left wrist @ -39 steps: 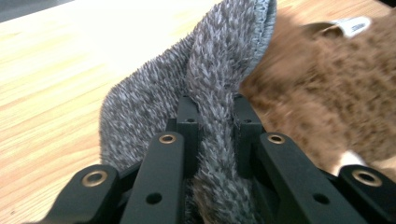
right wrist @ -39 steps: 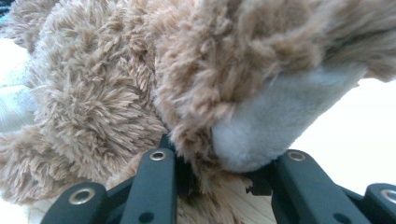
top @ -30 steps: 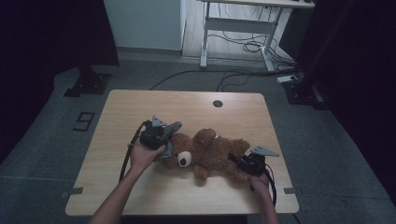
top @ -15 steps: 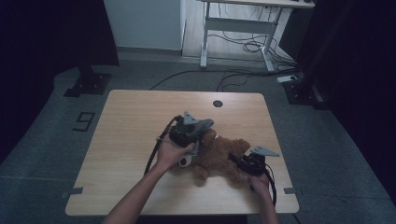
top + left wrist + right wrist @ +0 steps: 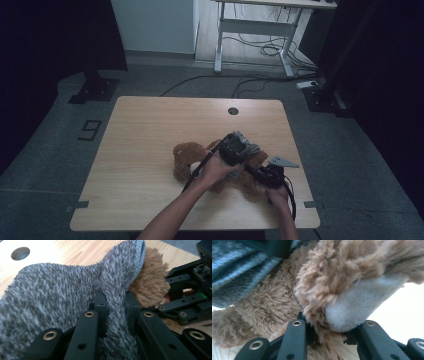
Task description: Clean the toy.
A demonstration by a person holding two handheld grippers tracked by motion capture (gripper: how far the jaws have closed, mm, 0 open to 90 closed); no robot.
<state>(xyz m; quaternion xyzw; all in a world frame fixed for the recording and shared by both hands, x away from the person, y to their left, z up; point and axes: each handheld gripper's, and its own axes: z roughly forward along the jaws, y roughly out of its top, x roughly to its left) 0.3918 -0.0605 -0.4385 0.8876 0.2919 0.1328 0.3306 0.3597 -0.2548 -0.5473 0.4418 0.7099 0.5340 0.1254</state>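
A brown teddy bear (image 5: 187,159) lies on the wooden table (image 5: 150,130). My left gripper (image 5: 239,150) hovers over the bear's body, next to the right gripper. In the left gripper view its jaws (image 5: 116,306) are shut on a fold of fuzzy grey knitted cloth (image 5: 57,292), with brown bear fur (image 5: 150,282) just behind it. My right gripper (image 5: 264,176) rests low at the bear's right end. In the right gripper view it (image 5: 328,327) is shut on a bear paw (image 5: 352,305) with a pale pad. The grey cloth (image 5: 234,272) shows at the upper left there.
A round cable hole (image 5: 233,111) sits near the table's far edge. The table's left half is bare wood. Beyond the table stand a white desk frame (image 5: 250,35), floor cables (image 5: 260,50) and dark stands. The right gripper's linkage (image 5: 187,302) lies close beside the left jaws.
My left hand has carried the grey cloth to the right, from beside the bear's head to over its body near the right gripper. The right gripper has stayed put.
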